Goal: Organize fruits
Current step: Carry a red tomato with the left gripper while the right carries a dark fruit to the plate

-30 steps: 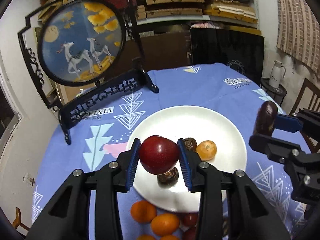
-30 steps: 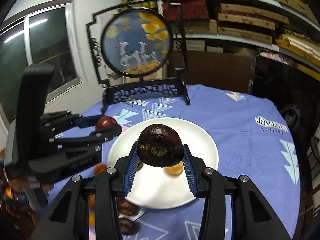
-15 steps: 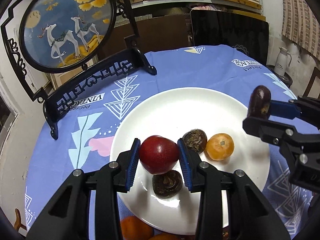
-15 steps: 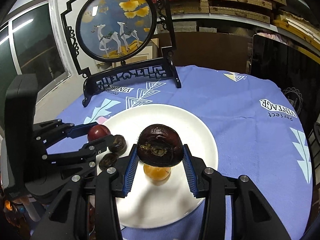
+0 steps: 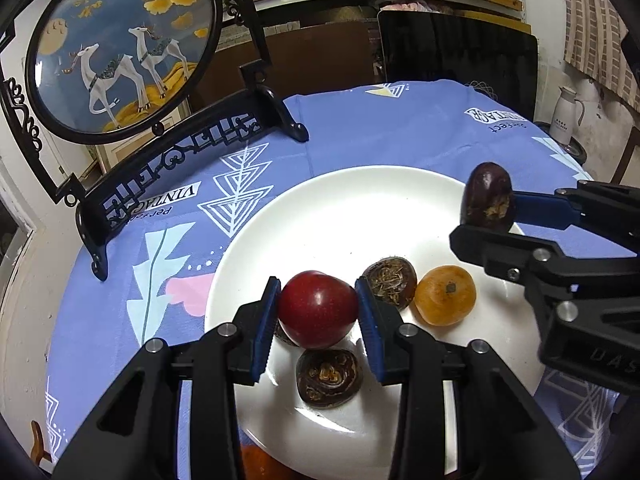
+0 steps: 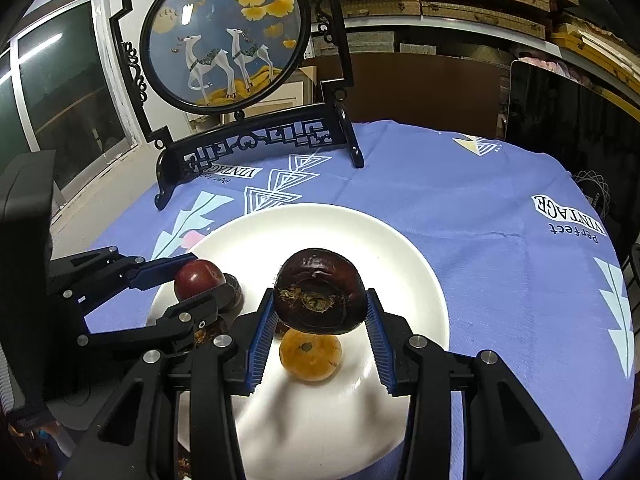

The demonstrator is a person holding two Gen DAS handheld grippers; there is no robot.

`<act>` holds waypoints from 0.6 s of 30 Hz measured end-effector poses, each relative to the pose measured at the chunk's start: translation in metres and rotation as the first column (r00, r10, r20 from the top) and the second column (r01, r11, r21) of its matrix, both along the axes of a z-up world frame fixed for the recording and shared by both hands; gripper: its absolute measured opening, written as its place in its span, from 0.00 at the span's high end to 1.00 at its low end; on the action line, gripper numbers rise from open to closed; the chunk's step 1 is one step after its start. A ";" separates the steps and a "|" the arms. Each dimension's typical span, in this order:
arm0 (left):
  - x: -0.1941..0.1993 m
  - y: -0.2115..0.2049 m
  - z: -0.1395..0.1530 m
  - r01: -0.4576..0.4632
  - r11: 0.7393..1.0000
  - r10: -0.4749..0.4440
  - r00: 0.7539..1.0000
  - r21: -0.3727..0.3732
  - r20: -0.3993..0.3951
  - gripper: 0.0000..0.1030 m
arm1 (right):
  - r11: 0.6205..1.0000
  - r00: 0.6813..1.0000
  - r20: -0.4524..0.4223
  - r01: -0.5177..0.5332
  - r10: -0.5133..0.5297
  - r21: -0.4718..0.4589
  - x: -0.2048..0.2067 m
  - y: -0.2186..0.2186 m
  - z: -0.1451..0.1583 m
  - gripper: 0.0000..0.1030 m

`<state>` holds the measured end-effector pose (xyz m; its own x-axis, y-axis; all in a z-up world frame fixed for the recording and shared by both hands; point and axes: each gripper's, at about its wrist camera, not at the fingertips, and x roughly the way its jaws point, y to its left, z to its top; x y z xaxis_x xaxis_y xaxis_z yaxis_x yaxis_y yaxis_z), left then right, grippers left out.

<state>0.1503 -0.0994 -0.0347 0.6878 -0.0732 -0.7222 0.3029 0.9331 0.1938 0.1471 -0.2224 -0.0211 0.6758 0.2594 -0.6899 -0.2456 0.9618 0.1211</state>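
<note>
My left gripper [image 5: 317, 309] is shut on a red plum [image 5: 318, 309], held just above the left part of the white plate [image 5: 340, 200]. My right gripper [image 6: 320, 305] is shut on a dark brown water chestnut [image 6: 320, 295], hovering over the plate [image 6: 408, 264]. On the plate lie an orange tangerine [image 5: 445, 295], seen also as the tangerine [image 6: 310, 354] under the right jaws, and two brown chestnuts [image 5: 390, 282] [image 5: 329, 377]. In the left wrist view the right gripper [image 5: 489, 204] enters from the right with its chestnut [image 5: 487, 198]. The plum [image 6: 199, 279] shows at left in the right wrist view.
A round deer picture on a black carved stand [image 5: 120, 52] rises at the table's back left, on the blue patterned cloth [image 5: 400, 128]. An orange fruit [image 5: 256, 462] peeks out below the plate's near rim. A white jug [image 5: 568, 110] stands off the table at right.
Both grippers have sunk and moved forward over the plate with their fruits still gripped. The plate and its fruits now look larger and closer.
</note>
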 end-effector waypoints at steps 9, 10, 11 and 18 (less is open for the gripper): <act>0.007 0.002 -0.004 -0.037 0.999 0.037 0.999 0.010 0.016 0.35 | 0.999 0.999 0.011 0.045 -0.045 0.008 0.010 -0.004 -0.001 0.42; 0.004 0.004 -0.001 -0.042 0.999 0.041 0.998 0.006 0.037 0.33 | 0.999 0.999 0.017 0.047 -0.047 0.011 0.008 -0.005 0.000 0.41; 0.003 0.006 0.001 -0.041 0.999 0.040 0.998 0.004 0.044 0.33 | 0.999 0.999 0.018 0.047 -0.047 0.016 0.007 -0.006 0.001 0.41; -0.014 0.026 0.010 -0.064 0.998 0.064 0.994 0.003 0.088 0.21 | 0.996 0.999 -0.006 0.050 -0.050 0.077 -0.030 -0.021 0.000 0.32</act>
